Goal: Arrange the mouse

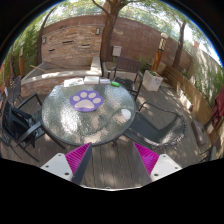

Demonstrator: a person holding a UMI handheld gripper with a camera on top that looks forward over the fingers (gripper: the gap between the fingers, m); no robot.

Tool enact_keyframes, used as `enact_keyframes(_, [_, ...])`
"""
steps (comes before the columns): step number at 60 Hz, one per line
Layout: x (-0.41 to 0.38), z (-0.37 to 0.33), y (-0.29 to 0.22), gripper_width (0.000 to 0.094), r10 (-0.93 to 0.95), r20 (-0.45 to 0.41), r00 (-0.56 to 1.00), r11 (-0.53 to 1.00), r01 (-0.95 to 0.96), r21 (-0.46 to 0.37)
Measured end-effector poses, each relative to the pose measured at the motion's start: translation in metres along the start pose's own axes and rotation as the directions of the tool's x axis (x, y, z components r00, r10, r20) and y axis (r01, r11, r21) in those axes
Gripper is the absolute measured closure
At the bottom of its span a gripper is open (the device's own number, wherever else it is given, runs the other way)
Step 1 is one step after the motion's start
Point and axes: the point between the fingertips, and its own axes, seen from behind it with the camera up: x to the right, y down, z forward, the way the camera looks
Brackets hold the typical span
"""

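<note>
The tongs (112, 158) hang open above a patio, their two pink pads (78, 157) spread wide with nothing between them. Ahead of them stands a round glass desk (60, 125) with dark chairs (22, 120) around it. On the desk lies a white mat with a purple paw print (88, 98); beside it sits a small white thing (121, 115) that may be the mouse, too small to tell. A tree trunk (107, 35) and wooden fence (65, 40) rise beyond.

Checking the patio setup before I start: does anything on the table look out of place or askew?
Nothing stands out. The purple paw-print pad lies flat on the round glass table, a small white object beside it. The gripper is open, holding nothing.
</note>
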Motion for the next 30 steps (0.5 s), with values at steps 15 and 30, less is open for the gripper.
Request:
enact_keyframes(15, [0.034, 0.063, -0.009, 0.0106, 0.030, -0.025, 0.999, 1.000, -0.030, -0.005])
enact_keyframes(30, [0.062, 0.219, -0.079, 0.0097, 0.020, 0.056, 0.998, 0.989, -0.028, 0.143])
